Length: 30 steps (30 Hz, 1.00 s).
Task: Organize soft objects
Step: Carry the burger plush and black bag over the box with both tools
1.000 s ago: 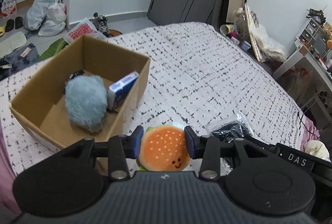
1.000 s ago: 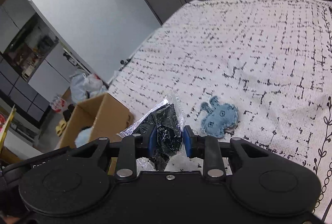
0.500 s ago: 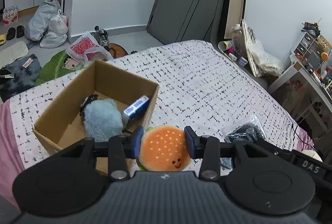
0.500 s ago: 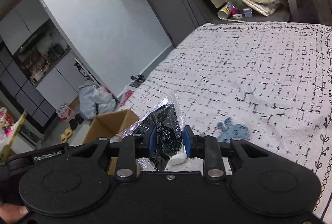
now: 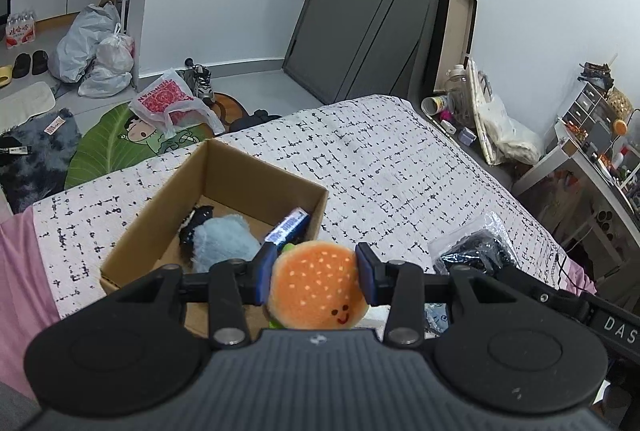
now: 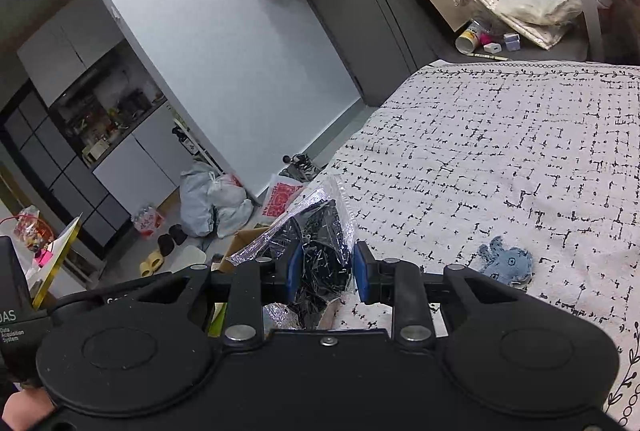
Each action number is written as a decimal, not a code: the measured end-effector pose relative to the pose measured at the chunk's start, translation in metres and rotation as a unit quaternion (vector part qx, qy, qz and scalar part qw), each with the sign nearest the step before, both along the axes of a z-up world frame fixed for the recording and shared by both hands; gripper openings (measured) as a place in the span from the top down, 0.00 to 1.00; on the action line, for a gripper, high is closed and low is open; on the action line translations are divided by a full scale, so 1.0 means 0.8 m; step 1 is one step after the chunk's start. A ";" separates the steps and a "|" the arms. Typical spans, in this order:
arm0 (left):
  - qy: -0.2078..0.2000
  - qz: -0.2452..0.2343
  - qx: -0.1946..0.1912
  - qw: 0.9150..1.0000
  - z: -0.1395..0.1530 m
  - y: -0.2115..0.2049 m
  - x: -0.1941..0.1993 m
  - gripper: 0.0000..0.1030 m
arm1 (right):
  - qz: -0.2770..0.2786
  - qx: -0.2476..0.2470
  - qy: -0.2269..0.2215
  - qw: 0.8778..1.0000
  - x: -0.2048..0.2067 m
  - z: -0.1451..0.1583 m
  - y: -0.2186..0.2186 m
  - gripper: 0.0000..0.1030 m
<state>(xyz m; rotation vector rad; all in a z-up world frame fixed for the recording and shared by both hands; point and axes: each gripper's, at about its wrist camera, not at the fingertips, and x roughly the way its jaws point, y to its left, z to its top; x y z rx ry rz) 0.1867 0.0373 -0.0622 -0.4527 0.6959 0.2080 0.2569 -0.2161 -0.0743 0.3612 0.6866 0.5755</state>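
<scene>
The left hand-held gripper (image 5: pixel 316 273) is grasping a burger plush (image 5: pixel 318 287), its blue pads pressing on both sides of the orange sesame bun with the small smiling face turned toward the camera. The plush is hanging above the near corner of an open cardboard box (image 5: pixel 256 167) that is sitting on the bed (image 5: pixel 400 167), which is covered in a white spread with black dashes. Inside the box a fluffy light-blue plush (image 5: pixel 224 241) is lying beside a blue-and-white packet (image 5: pixel 289 227) that is leaning against the box wall.

The right hand-held gripper (image 6: pixel 323 271) is clenching a clear plastic bag of black fabric (image 6: pixel 320 251), held up off the bed. A small blue knitted toy (image 6: pixel 507 262) is lying on the spread to the right of that gripper, well apart from the box.
</scene>
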 end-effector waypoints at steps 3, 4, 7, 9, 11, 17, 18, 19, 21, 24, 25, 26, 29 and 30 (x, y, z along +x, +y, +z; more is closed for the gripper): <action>-0.001 0.001 -0.002 1.000 0.001 0.010 -0.001 0.60 | -0.002 -0.001 -0.004 1.000 0.000 0.004 0.004 0.74; -0.001 0.003 -0.003 1.000 0.000 0.014 -0.001 0.60 | -0.005 0.001 -0.005 1.000 0.000 0.006 0.004 0.74; -0.002 0.006 -0.008 1.000 0.000 0.025 -0.001 0.60 | -0.010 0.007 -0.004 1.000 0.002 0.007 0.008 0.74; -0.002 0.007 -0.010 1.000 -0.001 0.031 0.000 0.60 | -0.010 0.014 0.000 1.000 0.003 0.006 0.011 0.74; -0.002 0.007 -0.011 1.000 -0.003 0.037 0.000 0.60 | -0.013 0.019 0.002 1.000 0.004 0.005 0.016 0.74; 0.006 0.013 -0.016 1.000 -0.012 0.055 0.003 0.60 | -0.008 0.019 -0.005 1.000 0.006 0.004 0.033 0.74; 0.007 0.014 -0.016 1.000 -0.014 0.059 0.004 0.60 | -0.006 0.015 -0.006 1.000 0.005 0.004 0.036 0.74; 0.008 0.016 -0.016 1.000 -0.015 0.062 0.004 0.60 | -0.004 0.013 -0.006 1.000 0.005 0.002 0.039 0.74; 0.013 0.019 -0.016 1.000 -0.020 0.069 0.007 0.60 | 0.000 0.015 -0.002 1.000 0.006 0.000 0.043 0.74; 0.023 0.024 -0.017 0.999 -0.028 0.078 0.011 0.60 | 0.010 0.010 -0.002 1.000 0.007 -0.002 0.054 0.74; 0.025 0.024 -0.019 0.999 -0.031 0.081 0.012 0.60 | 0.016 0.009 -0.001 1.000 0.008 -0.004 0.058 0.74; 0.028 0.026 -0.021 0.999 -0.034 0.084 0.013 0.60 | 0.020 0.008 0.000 1.000 0.008 -0.005 0.062 0.74; 0.035 0.033 -0.026 0.998 -0.041 0.091 0.015 0.59 | 0.037 0.006 0.002 0.999 0.008 -0.009 0.076 0.74; 0.037 0.034 -0.027 0.998 -0.043 0.093 0.016 0.59 | 0.041 0.005 0.004 0.999 0.008 -0.010 0.080 0.74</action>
